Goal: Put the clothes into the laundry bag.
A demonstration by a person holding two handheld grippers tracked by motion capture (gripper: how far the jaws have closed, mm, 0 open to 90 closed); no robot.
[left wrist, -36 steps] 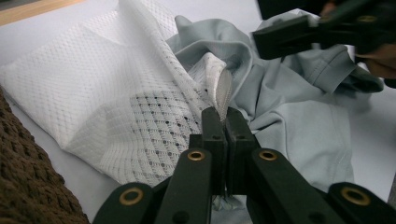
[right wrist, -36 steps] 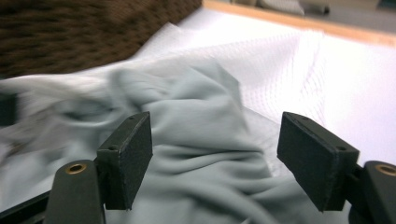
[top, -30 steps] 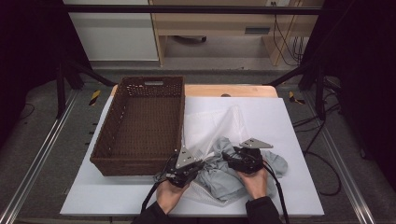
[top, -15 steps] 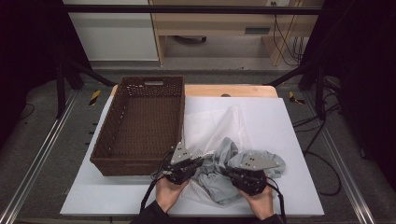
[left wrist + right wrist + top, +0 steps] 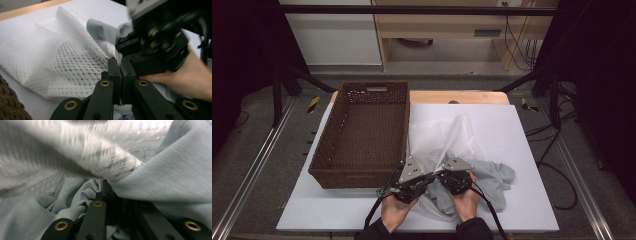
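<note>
Right claw [image 5: 455,179] shifted left; grey garment [image 5: 497,176] bunched.

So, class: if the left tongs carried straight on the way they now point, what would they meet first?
The left tongs, shut on the mesh bag's edge, point across the bag toward the grey garment. They would probably push further into the bag, then the garment, though depth is unclear.

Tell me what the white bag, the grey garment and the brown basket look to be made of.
White bag: open synthetic mesh, judging by its see-through diamond holes.
Grey garment: soft matte knit, probably cotton jersey; fine ribbed texture and limp folds.
Brown basket: woven wicker or rattan-like strands, possibly plastic imitation; the weave shows on walls and floor.
</note>
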